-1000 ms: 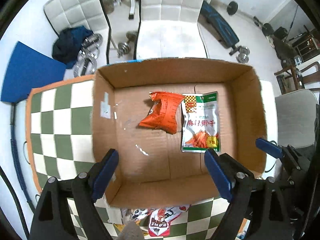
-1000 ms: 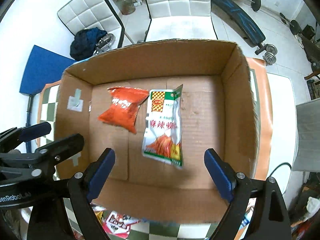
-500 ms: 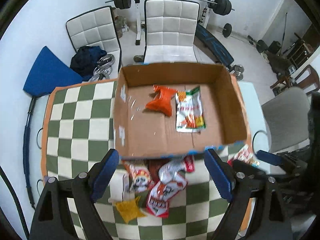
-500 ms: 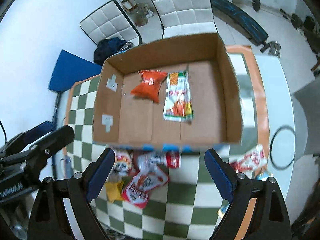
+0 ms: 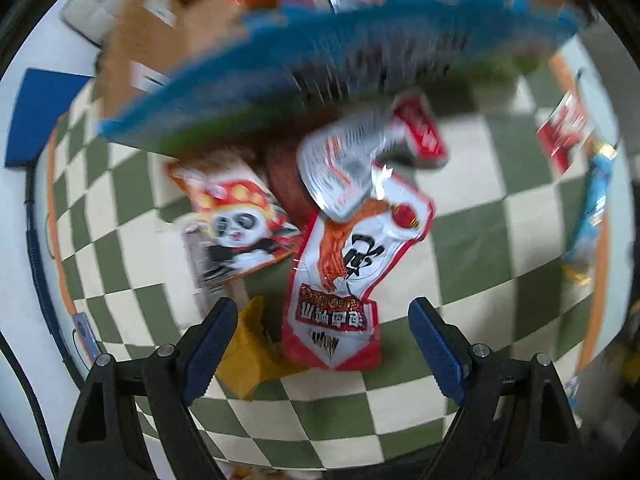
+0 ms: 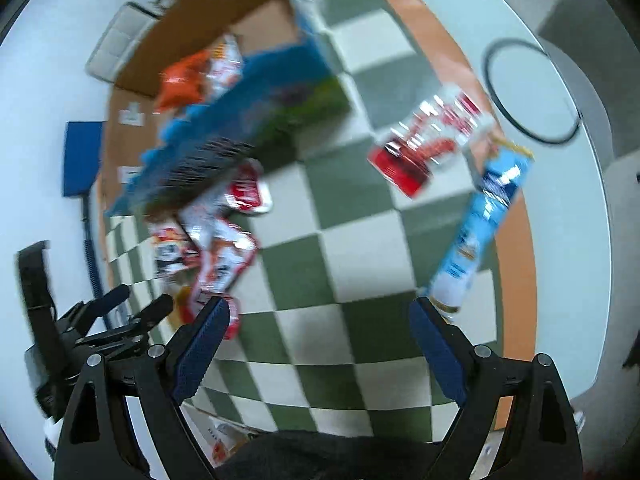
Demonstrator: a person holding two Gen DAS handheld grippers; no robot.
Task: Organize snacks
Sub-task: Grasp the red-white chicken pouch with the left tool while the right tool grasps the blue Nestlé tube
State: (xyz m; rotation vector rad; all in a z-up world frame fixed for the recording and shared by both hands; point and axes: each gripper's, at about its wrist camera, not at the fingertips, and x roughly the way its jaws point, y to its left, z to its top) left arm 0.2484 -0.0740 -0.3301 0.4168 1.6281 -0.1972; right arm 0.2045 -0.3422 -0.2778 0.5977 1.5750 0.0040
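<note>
The snack packets are lying in a loose pile on the checkered cloth (image 5: 472, 240) covering the counter, right in front of the cardboard box (image 5: 132, 60). Between the jaws of my left tool (image 5: 320, 336) I am seeing a red and white pouch (image 5: 344, 280) lying flat, with a crumpled silver and red packet (image 5: 360, 164) overlapping its far end. Just beside it, a panda-print packet (image 5: 236, 224) is resting on the cloth, and a yellow packet (image 5: 248, 356) is sitting against my left tool's near finger. The box's blue printed front wall (image 5: 340, 44) is blurring across the top of this view; an orange bag (image 6: 180, 80) is lying inside it.

My right tool (image 6: 320, 340) is hanging over bare green and cream squares, well apart from the pile. Ahead of it a red and silver packet (image 6: 432, 140) and a long light blue packet (image 6: 480, 232) are lying near the cloth's orange border (image 6: 516, 280).

Both tools are standing wide and released, gripping nothing.
</note>
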